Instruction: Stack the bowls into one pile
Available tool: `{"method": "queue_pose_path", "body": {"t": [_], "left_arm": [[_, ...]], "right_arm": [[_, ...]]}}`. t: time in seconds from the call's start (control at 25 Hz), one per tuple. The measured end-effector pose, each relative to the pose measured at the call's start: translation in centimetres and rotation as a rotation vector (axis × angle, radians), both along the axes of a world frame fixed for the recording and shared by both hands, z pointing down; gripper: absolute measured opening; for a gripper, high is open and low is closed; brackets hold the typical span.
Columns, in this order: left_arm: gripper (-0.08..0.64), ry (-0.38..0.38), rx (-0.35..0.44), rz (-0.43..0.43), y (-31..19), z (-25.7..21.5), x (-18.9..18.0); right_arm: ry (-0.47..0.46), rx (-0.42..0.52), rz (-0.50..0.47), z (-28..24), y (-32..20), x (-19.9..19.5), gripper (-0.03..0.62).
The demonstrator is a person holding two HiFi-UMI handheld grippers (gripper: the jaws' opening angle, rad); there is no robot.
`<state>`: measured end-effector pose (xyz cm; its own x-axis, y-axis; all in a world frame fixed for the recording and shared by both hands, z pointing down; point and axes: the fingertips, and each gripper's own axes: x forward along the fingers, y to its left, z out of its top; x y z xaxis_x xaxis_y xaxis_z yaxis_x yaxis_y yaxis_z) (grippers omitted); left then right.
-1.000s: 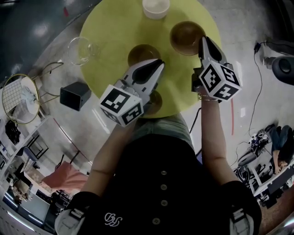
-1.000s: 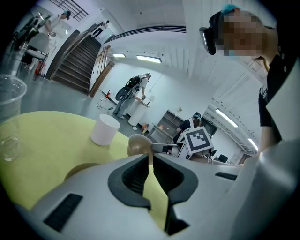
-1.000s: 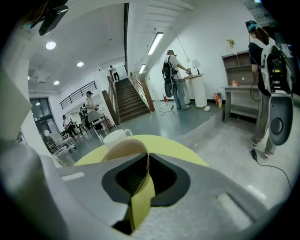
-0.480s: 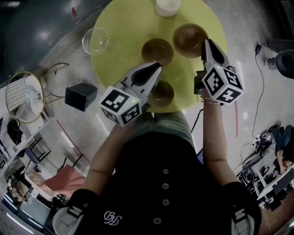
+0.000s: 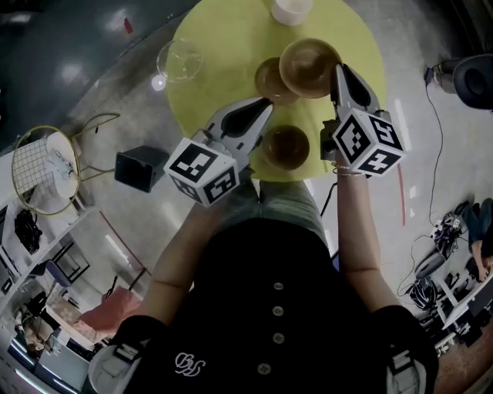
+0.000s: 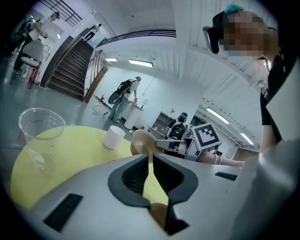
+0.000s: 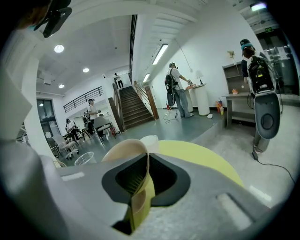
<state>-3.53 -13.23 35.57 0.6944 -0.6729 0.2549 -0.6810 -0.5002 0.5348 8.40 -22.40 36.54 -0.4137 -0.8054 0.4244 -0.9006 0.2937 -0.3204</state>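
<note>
Bowls in brown, three in all, at the yellow desk. Rightmost bowl no longer sitting on the desk's right part as a second ago: now raised clear of the desk top and brought in toward the desk's middle, overlapping the middle bowl from above without yet sitting in it. Pinched at the rim by the right claw, wall clamped between the two pads, one inside and one outside, and tipped a little to judge by the left gripper view. Left claw pressed together at the tips with nothing in it, hovering over the desk's near half, just beside the near bowl, untouched at the desk's near edge. Means a first stacking move roughly half done: pick-up finished, placing still open. Probably calls next for centring over the middle bowl, levelling and lowering before any release; otherwise risks a crooked seat or a slide off the rim. White cup at the desk's far edge and clear glass vessel at its left edge, both well apart from the action.
</note>
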Motion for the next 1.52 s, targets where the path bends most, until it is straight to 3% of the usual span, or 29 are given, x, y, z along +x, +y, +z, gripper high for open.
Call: {"method": "queue_pose_path", "body": {"t": [0.44,1.52], "left_arm": [[0.039,0.011,-0.029,-0.008,1.2,1.0,-2.7],[0.040,0.023,-0.150,-0.037,1.8,5.2,-2.4]], "right_arm": [[-0.002,-0.037,-0.001,1.7,1.9,-2.9,0.015],[0.038,-0.223,-0.073,9.2,2.1,-4.2,0.018]]}}
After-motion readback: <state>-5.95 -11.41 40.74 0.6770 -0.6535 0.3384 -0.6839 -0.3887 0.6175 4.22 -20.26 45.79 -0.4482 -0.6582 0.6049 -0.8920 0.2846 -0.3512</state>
